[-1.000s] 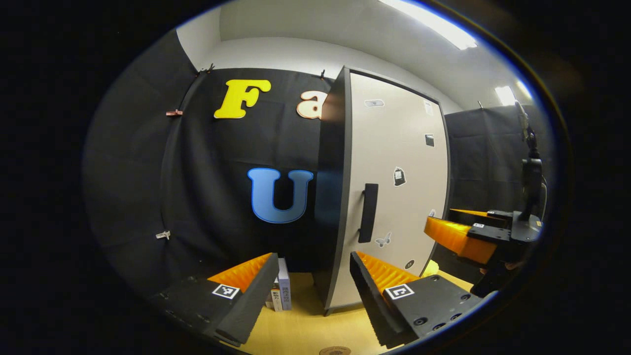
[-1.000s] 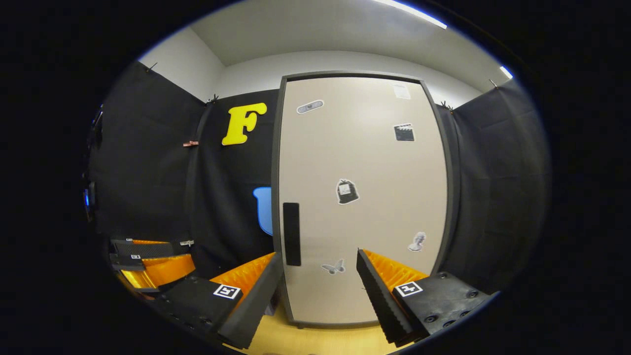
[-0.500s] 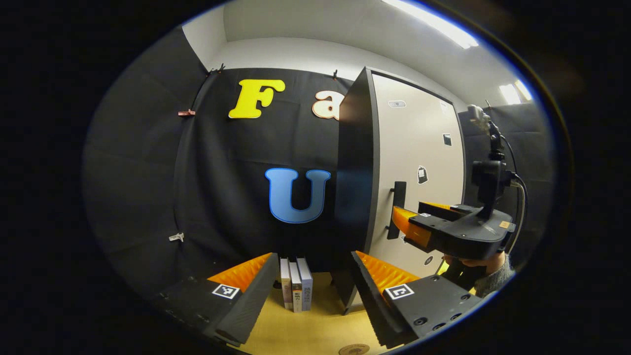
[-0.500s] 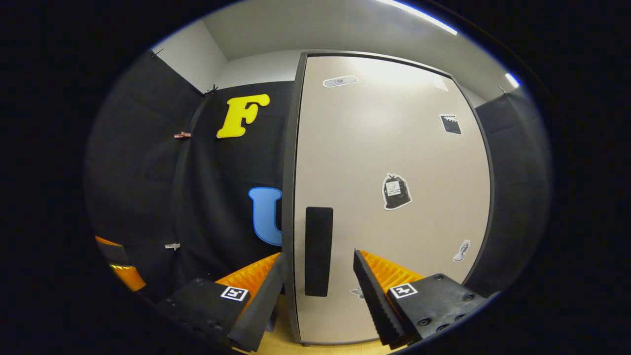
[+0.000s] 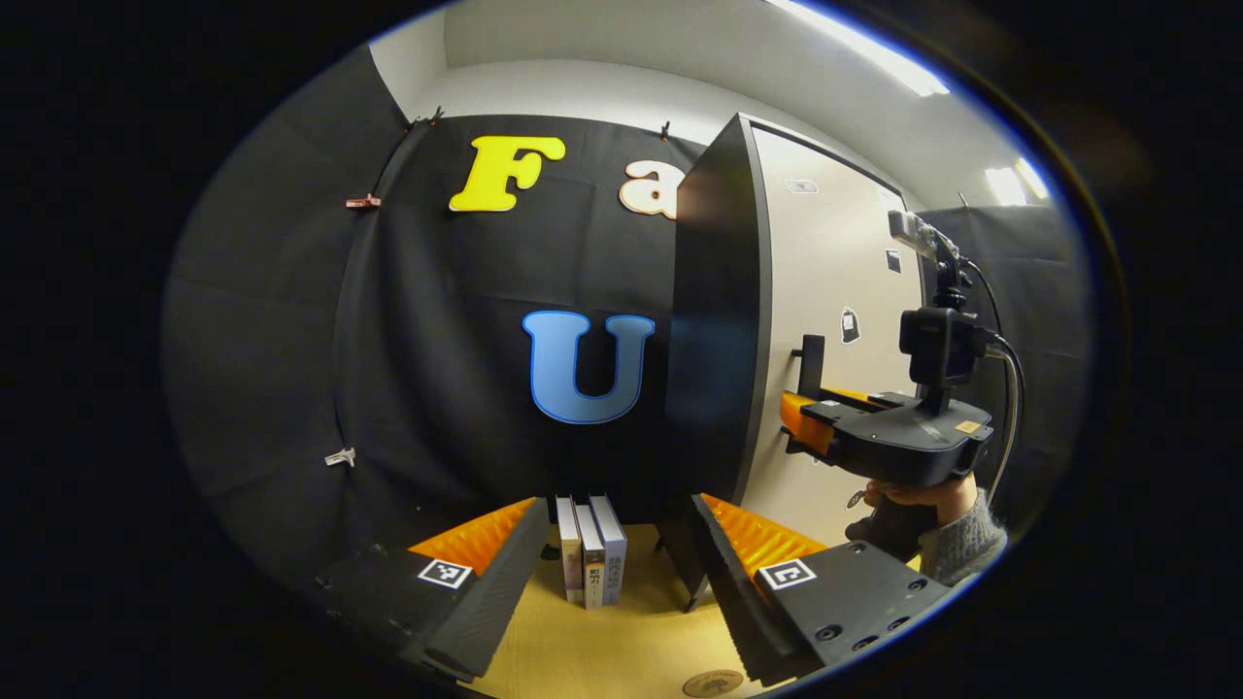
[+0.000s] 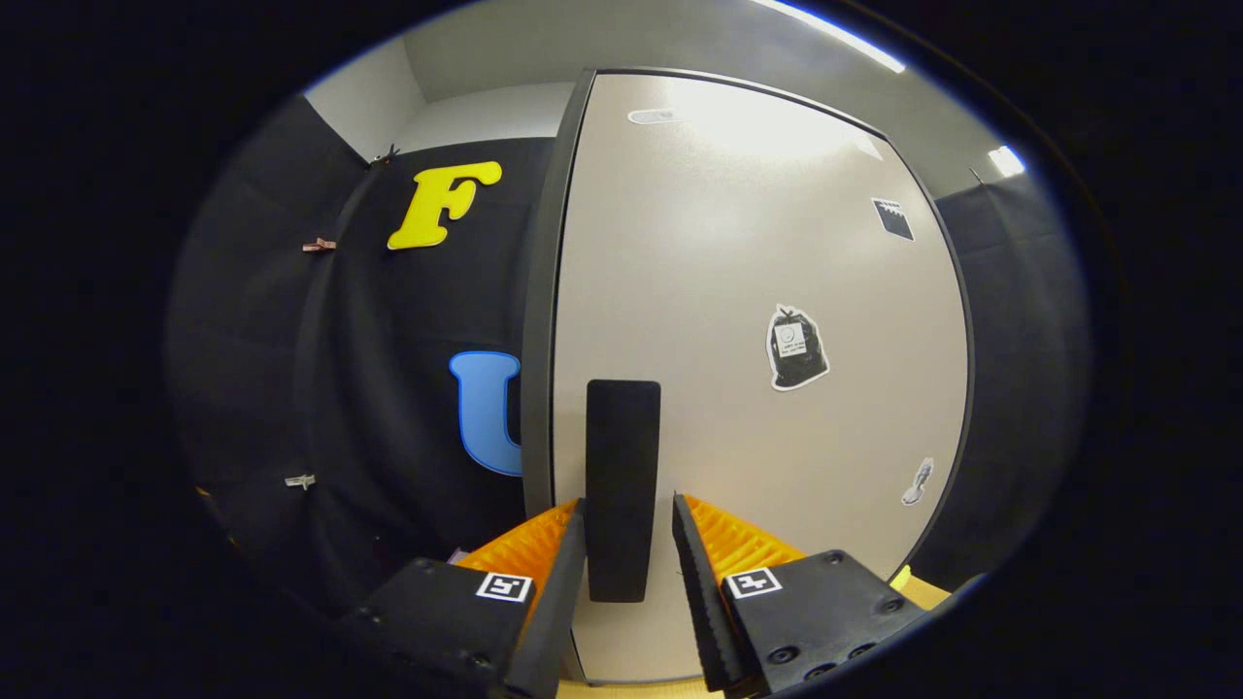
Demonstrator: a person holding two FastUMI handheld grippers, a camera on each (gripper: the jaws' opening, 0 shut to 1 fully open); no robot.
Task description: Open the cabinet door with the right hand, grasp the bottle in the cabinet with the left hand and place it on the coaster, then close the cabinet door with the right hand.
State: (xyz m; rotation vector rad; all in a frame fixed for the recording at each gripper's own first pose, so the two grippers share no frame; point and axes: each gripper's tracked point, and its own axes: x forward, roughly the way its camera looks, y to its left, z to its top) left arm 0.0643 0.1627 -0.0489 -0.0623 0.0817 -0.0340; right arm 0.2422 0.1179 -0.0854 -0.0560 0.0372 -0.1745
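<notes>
Straddling the flat, upright black handle [image 6: 622, 488] of the smooth beige cabinet door [image 6: 757, 291], the right gripper [image 6: 626, 553] has its 2 ridged fingers either side, slim gaps showing. The left gripper [image 5: 619, 573] hangs spread wide above the wooden desk [image 5: 621, 650], near 3 upright books [image 5: 590, 549] and a round coaster [image 5: 712, 683].
</notes>
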